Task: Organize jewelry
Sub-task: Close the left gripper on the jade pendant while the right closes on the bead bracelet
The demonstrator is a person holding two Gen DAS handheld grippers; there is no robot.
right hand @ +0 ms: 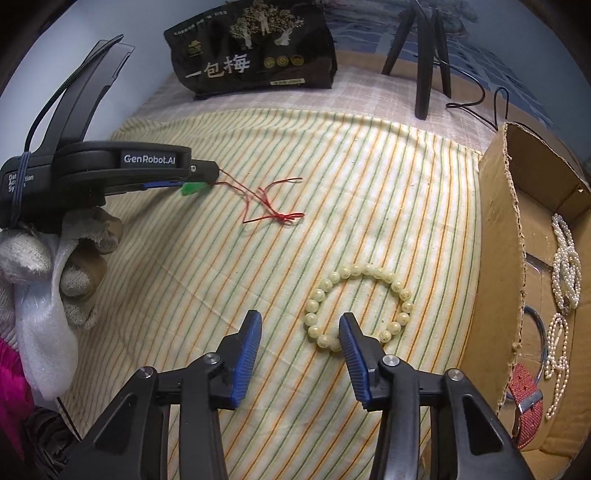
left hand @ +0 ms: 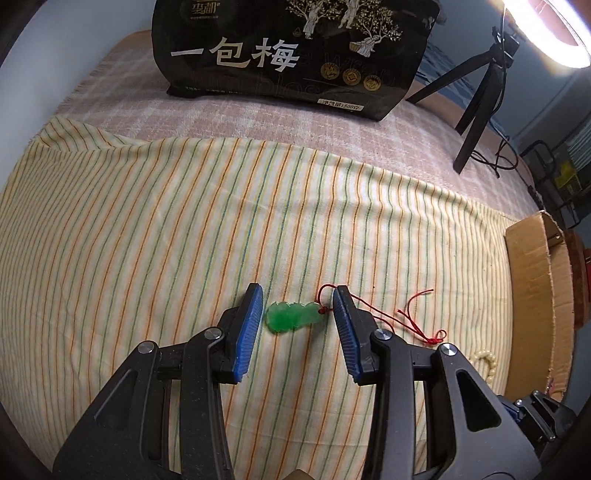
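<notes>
A green jade pendant [left hand: 293, 316] on a red cord [left hand: 413, 317] lies on the striped cloth. My left gripper [left hand: 297, 306] is open with the pendant between its two blue pads, not clamped. In the right wrist view the left gripper [right hand: 199, 182] is at the left, over the pendant [right hand: 192, 189], with the cord [right hand: 273, 210] trailing right. A cream bead bracelet [right hand: 360, 306] lies on the cloth. My right gripper [right hand: 300, 326] is open and empty, its right finger over the bracelet's near side.
A cardboard box [right hand: 502, 236] stands at the right, holding pearl strands [right hand: 565, 266] and a red watch strap [right hand: 526, 395]. A black snack bag [left hand: 295, 51] and a tripod [left hand: 480, 88] stand at the far side. A ring light [left hand: 550, 33] glows at the top right.
</notes>
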